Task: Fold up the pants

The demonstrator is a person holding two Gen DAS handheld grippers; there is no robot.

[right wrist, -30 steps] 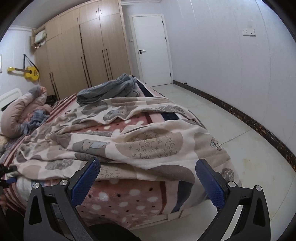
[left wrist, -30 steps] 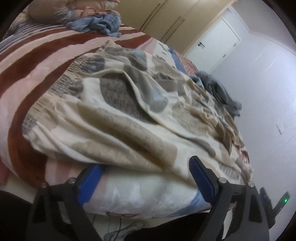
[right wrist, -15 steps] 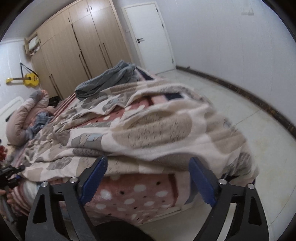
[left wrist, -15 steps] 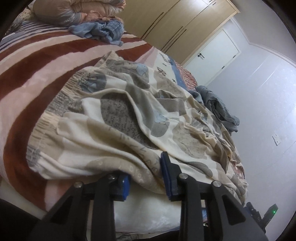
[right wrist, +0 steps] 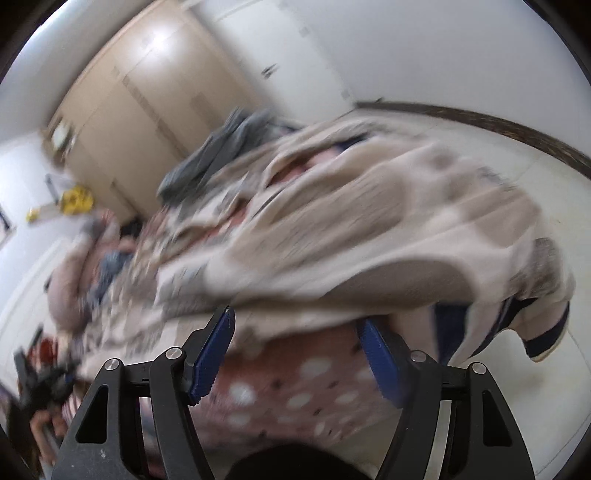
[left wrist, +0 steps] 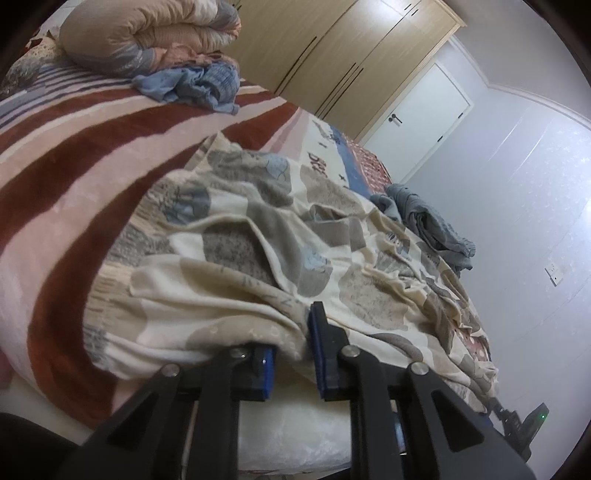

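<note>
Ahead of both grippers: bed (left wrist: 55, 206), striped blanket. Spread over it, patterned pants (left wrist: 258, 258), reaching the near edge. Beyond, at far side: grey garment (left wrist: 432, 225). Left gripper (left wrist: 291, 354): jaws just closed, pinching a fold of pants hem. Right gripper (right wrist: 295, 350): jaws closing, still apart, pants edge (right wrist: 369, 240) just above, not pressed; view blurred.

The pants (left wrist: 266, 258) lie spread on the bed (left wrist: 55, 177); a rolled quilt (left wrist: 147, 33) and crumpled cloth (left wrist: 192, 86) sit behind, a wardrobe (left wrist: 351, 48) beyond.
</note>
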